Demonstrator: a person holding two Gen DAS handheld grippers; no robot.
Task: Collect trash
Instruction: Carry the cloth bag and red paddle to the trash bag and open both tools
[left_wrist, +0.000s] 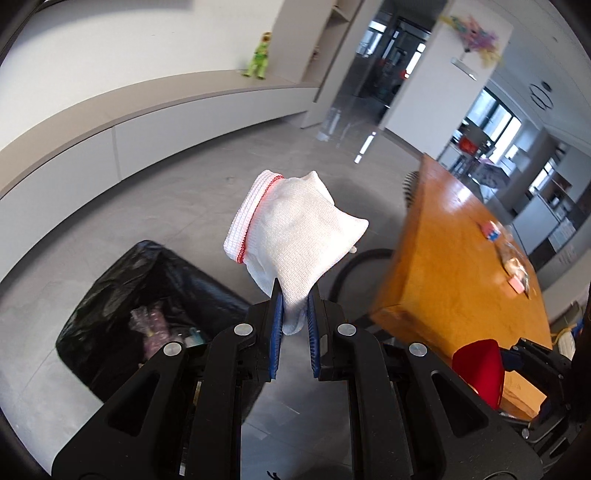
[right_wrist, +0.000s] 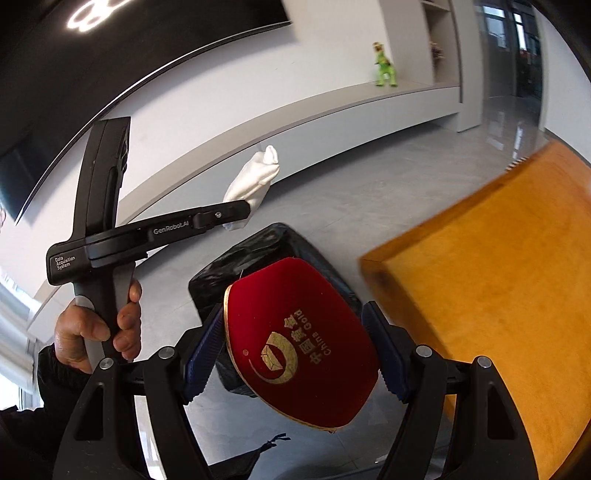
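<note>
My left gripper (left_wrist: 294, 295) is shut on a white knitted glove (left_wrist: 291, 229) with a red-stitched cuff and holds it in the air, up and to the right of the bin. The bin (left_wrist: 147, 302) has a black liner and holds some wrappers. My right gripper (right_wrist: 295, 343) is shut on a red velvet case (right_wrist: 299, 343) with a gold logo. It hovers over the bin (right_wrist: 258, 251). The left gripper (right_wrist: 236, 214) and the glove (right_wrist: 255, 181) also show in the right wrist view. The red case (left_wrist: 480, 369) shows at the lower right of the left wrist view.
An orange wooden table (left_wrist: 461, 240) stands to the right, with small packets (left_wrist: 513, 262) on it. Its edge (right_wrist: 480, 277) is close to my right gripper. A grey floor (left_wrist: 184, 192) and a long low wall ledge (left_wrist: 147, 110) with a green toy (left_wrist: 260, 55) lie beyond.
</note>
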